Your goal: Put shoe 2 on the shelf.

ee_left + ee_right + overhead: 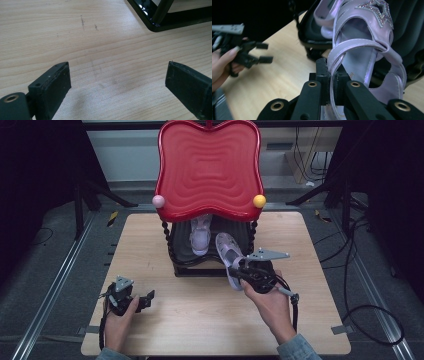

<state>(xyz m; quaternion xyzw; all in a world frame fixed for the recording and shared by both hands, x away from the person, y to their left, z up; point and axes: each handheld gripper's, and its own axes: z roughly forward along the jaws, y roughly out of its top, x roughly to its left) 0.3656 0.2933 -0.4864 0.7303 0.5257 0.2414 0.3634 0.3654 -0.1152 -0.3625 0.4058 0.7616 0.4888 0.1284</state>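
Right gripper point(246, 270) is clamped on the heel strap of a lilac sandal point(228, 252), jaws pinched tight with the thin strap running up between them, as the right gripper view shows plainly point(332, 75). Sandal hangs tilted at the front right of the rack point(176, 265), toe up and away toward the dark lower shelf, heel end at the gripper; its long axis runs from the gripper diagonally up-left in the high view. A second sandal point(200, 236) already sits on that shelf, toe toward the person, just left of the held one and near it. Judgement: the held sandal goes beside its mate, so the move turns on carrying it forward and slightly left, under the red tray point(209, 170), and bringing its axis parallel to the other. Right hand point(272, 307) is much the nearer. Left gripper point(142, 300) rests low on the table point(200, 320), well apart from the rack, jaws wide and nothing between them. Hard to tell: whether the held sandal's sole touches the rack rim; the back of the shelf is hidden by the tray, and the strap end is cut off below the jaws.
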